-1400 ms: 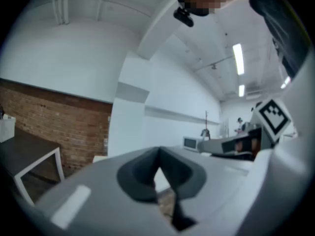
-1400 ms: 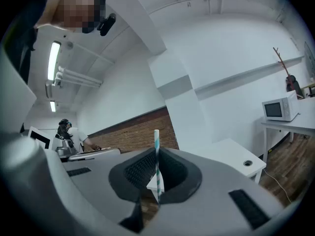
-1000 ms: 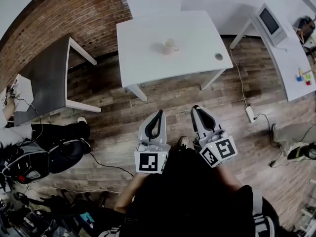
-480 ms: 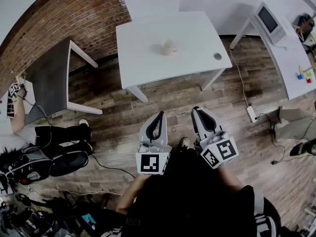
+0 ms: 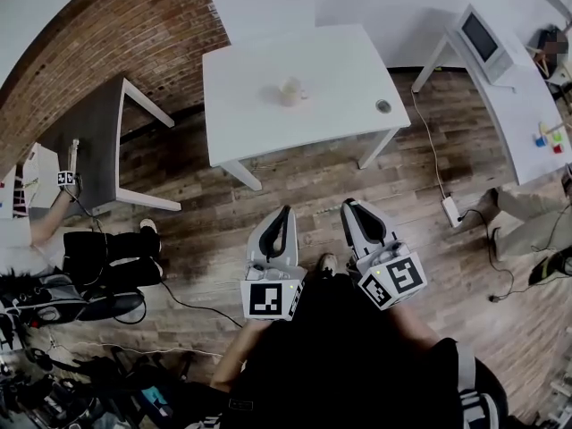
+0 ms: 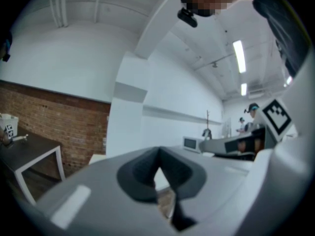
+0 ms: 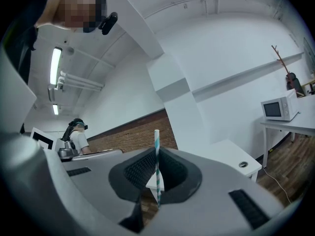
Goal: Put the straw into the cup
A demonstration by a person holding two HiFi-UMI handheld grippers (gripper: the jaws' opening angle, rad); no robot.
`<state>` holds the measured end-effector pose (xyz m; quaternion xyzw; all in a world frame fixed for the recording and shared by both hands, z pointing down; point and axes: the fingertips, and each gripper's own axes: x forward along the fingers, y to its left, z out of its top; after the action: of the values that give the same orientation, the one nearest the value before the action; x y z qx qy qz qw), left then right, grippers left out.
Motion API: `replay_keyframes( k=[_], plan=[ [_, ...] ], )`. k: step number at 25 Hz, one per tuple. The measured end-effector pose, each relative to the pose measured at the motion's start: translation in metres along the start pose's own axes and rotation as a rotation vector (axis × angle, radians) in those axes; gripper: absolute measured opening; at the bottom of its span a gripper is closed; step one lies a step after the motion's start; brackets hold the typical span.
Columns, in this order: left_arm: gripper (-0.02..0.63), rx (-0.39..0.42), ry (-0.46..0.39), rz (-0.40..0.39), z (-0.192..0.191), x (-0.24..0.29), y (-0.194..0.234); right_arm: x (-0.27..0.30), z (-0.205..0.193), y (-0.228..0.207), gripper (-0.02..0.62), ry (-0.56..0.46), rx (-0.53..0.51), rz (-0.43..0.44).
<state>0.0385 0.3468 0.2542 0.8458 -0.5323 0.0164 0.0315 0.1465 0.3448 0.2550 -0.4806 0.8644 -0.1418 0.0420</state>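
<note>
A pale cup (image 5: 291,91) stands near the middle of the white table (image 5: 340,70), far ahead of both grippers. My right gripper (image 7: 157,154) is shut on a white-and-teal striped straw (image 7: 157,171), which stands upright between its pads and pokes out above them. In the head view the right gripper (image 5: 349,206) is close to my body over the wooden floor, and the straw does not show there. My left gripper (image 5: 285,213) hangs beside it, also over the floor. The left gripper (image 6: 158,156) has its jaws together with nothing in them.
A dark grey table (image 5: 89,141) stands at the left by the brick wall. A person (image 5: 98,248) sits on the floor beside it. At the right is a white desk (image 5: 527,123) with a microwave (image 5: 487,36). A power strip (image 5: 450,208) and cables lie on the floor.
The head view has swung a little, so the table and cup sit slightly further left. The grippers stay close to my body. People at the left and right edges have shifted.
</note>
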Motion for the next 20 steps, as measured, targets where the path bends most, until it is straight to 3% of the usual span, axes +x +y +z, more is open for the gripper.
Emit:
replay_keyframes(
  k=[9, 20],
  plan=[
    [0.005, -0.016, 0.004, 0.068, -0.001, 0.009, -0.024, -0.011, 0.001, -0.030, 0.023, 0.006, 0.013, 0.056],
    [0.005, -0.015, 0.037, 0.066, -0.016, 0.042, -0.006, 0.024, 0.001, -0.048, 0.023, 0.017, 0.022, 0.065]
  ],
)
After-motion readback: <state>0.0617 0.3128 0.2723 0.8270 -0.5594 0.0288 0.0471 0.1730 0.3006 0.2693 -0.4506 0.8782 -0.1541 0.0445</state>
